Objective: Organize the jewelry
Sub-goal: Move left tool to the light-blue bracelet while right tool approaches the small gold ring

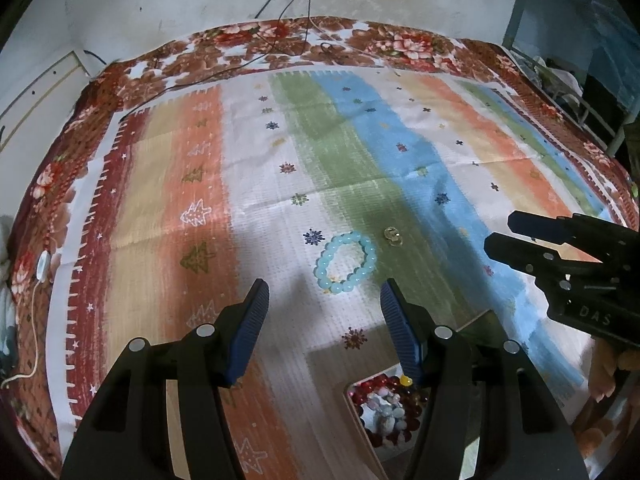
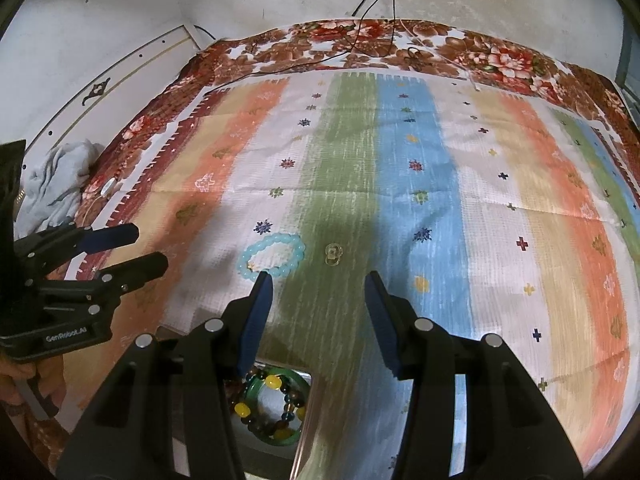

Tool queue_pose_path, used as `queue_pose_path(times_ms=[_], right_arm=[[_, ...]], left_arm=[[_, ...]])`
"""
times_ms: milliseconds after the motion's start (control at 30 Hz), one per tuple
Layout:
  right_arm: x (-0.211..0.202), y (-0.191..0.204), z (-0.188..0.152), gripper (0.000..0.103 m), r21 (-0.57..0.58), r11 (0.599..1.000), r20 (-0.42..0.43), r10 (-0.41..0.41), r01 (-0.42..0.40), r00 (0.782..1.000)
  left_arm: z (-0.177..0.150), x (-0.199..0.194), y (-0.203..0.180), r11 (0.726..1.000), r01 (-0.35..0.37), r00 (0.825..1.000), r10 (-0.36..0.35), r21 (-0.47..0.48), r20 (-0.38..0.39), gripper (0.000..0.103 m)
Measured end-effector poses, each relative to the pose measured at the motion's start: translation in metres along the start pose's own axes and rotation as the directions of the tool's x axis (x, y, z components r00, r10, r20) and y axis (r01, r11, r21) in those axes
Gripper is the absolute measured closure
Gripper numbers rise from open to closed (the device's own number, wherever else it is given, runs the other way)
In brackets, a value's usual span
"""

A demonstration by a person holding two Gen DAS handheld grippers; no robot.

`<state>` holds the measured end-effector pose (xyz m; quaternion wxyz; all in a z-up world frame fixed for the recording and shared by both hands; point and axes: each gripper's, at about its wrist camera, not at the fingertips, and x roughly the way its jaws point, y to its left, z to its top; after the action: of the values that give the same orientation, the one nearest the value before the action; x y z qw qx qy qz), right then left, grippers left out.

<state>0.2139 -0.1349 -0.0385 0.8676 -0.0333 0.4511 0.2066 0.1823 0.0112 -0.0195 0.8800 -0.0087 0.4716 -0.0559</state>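
Both the left gripper [image 1: 324, 312] and right gripper [image 2: 320, 304] hover with jaws spread, empty. The pale blue bead bracelet [image 1: 346, 262] lies at the left gripper's twelve o'clock, a clear ring [image 1: 393, 236] at one.

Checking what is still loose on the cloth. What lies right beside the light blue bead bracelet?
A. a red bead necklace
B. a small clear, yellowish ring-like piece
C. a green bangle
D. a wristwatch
B: a small clear piece lies apart from the light blue bead bracelet, on the green stripe.
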Motion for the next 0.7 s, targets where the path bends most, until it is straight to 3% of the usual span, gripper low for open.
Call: queue_pose_path(times_ms=[700], right_arm=[[0.025, -0.007, 0.018, 0.054, -0.002, 1.0, -0.032, -0.016, 0.016, 0.999]], left_arm=[[0.013, 0.028, 0.006, 1.0, -0.011, 0.999, 0.011, 0.013, -0.045, 0.045]])
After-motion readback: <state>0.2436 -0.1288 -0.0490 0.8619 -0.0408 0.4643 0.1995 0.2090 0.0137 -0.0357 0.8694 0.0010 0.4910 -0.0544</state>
